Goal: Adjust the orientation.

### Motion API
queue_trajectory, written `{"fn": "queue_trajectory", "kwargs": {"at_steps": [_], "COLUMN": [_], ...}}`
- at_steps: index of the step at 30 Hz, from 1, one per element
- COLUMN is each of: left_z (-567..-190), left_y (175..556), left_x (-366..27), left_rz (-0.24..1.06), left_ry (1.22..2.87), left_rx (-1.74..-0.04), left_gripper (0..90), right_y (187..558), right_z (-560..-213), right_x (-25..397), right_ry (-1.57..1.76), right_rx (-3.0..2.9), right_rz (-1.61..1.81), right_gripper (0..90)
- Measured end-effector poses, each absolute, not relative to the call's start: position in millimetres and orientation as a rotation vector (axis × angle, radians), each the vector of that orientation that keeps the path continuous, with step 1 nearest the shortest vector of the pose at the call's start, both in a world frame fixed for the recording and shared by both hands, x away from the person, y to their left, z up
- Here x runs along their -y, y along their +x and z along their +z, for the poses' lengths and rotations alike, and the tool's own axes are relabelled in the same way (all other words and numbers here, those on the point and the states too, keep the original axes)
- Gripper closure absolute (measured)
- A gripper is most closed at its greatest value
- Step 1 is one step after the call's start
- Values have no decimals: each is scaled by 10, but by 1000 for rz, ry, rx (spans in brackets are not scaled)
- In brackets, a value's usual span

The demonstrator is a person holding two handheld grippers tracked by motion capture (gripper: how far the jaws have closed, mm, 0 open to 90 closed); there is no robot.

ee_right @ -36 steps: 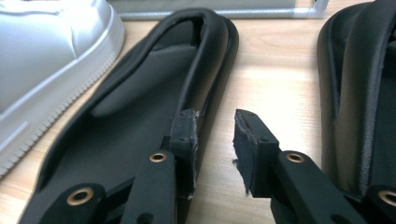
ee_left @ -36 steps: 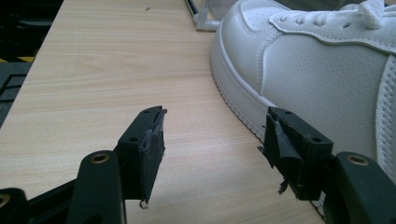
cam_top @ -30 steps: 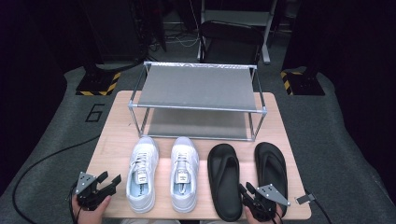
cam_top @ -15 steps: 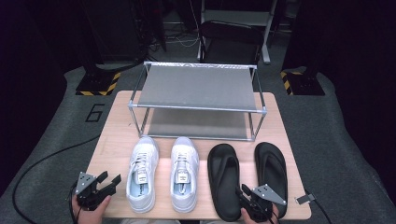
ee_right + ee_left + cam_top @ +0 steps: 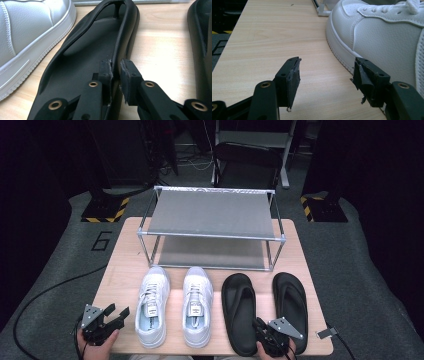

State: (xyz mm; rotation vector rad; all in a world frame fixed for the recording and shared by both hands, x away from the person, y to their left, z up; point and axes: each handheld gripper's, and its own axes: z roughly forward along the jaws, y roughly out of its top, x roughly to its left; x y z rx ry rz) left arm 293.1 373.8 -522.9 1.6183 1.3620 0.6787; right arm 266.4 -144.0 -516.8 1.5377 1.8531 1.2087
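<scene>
While all four items sit on the table (image 5: 125,270) in front of the shoe rack (image 5: 212,215), no placement is complete: both rack shelves are bare.

Status, R side: right gripper (image 5: 115,65) has its jaws drawn narrow on the raised side rim of the left black slipper (image 5: 95,50), near the heel; the rim sits pinched between the pads. Slipper sole appears to rest flat on the table, so the lift is judged not yet done. In the high view this slipper (image 5: 239,310) lies between the inner white sneaker (image 5: 197,305) and the second slipper (image 5: 291,302), near the front edge.

Status, L side: left gripper (image 5: 325,75) stands wide, holding nothing. Its far jaw is just beside the sole edge of the outer white sneaker (image 5: 382,40); contact can't be confirmed.

Remaining, est.: lift slipper, transfer to a rack shelf, release; repeat for 2nd slipper and both sneakers. Overall progress: first grasp only, approx. start of sequence.
</scene>
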Motion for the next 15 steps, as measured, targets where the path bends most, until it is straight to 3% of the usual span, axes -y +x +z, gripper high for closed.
{"fn": "queue_trajectory", "kwargs": {"at_steps": [3,6,15], "left_z": [-5231,-5231,-5230], "left_y": [2932,2928,2926], "left_x": [-3745,-3748,-3750], "left_rz": [685,679,673], "left_ry": [1616,1612,1608], "left_rx": [-1363,-1368,-1368], "left_gripper": [380,380,380], "right_y": [2691,2702,2720], "right_z": [-5173,-5190,-5223], "right_x": [1417,1419,1453], "right_ry": [1540,1551,1582], "right_rx": [-1846,-1852,-1869], "right_rz": [1214,1213,1253], "right_gripper": [778,683,611]}}
